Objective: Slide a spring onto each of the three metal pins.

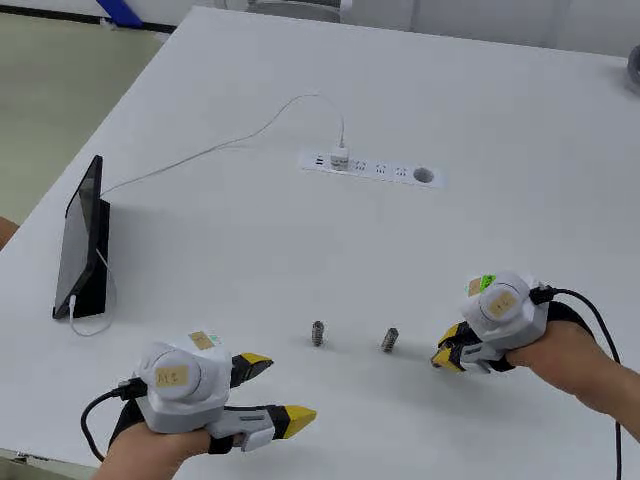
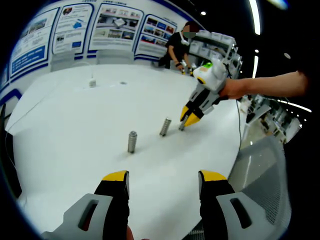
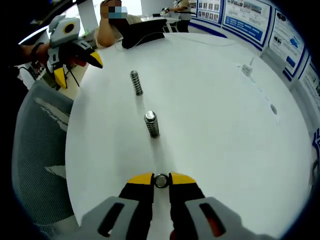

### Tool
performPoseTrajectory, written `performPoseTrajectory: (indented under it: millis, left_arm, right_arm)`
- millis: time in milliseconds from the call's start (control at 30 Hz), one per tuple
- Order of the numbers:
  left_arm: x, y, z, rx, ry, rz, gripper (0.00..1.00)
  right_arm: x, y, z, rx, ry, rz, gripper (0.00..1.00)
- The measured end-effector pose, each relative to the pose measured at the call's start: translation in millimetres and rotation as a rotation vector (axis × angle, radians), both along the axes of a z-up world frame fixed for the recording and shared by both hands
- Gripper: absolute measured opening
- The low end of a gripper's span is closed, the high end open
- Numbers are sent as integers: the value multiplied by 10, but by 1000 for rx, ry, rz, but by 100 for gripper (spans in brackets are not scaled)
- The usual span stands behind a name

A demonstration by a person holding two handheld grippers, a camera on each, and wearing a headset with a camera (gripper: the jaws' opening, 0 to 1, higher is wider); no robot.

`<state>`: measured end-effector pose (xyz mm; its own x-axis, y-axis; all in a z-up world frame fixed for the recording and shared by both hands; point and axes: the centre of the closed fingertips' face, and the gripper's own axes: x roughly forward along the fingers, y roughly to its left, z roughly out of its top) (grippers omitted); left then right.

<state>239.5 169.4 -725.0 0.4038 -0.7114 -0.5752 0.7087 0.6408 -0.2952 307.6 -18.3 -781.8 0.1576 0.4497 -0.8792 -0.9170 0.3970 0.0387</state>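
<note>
A lab or showroom: blue-and-white printed poster boards point(image 2: 115, 25) line the walls around a large white worktable point(image 1: 400, 100) with a grey mesh chair point(image 3: 40, 140).

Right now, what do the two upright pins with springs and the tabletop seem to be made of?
One spring-covered pin and the second pin: likely steel, bare grey with bright glints and visible coils. The round piece clamped in the right hand-held gripper shines alike. Tabletop: smooth matte white, perhaps laminate; no grain shows.
</note>
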Motion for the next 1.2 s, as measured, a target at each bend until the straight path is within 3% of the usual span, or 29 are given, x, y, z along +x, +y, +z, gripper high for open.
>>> performPoseTrajectory:
  millis: [267,400,667,867,1033,1200]
  left_arm:
    - [18,6,27,1,-6,1,57]
    - [33,4,34,-2,-10,2,57]
    - [38,-30,71,-7,-18,-1,57]
    - [54,-33,97,-7,-26,5,58]
    - [86,-23,116,-8,-35,17,59]
    - [101,-15,135,-7,-40,23,60]
  right_arm:
    - [-38,-41,45,8,1,-23,20]
    - [-34,-104,79,27,-13,-75,27]
    - [-117,-217,114,115,-18,-241,41]
    - [-201,-210,195,239,-29,-389,50]
    - [-284,-236,162,277,-21,-467,56]
    - [-284,-191,295,381,-38,-571,60]
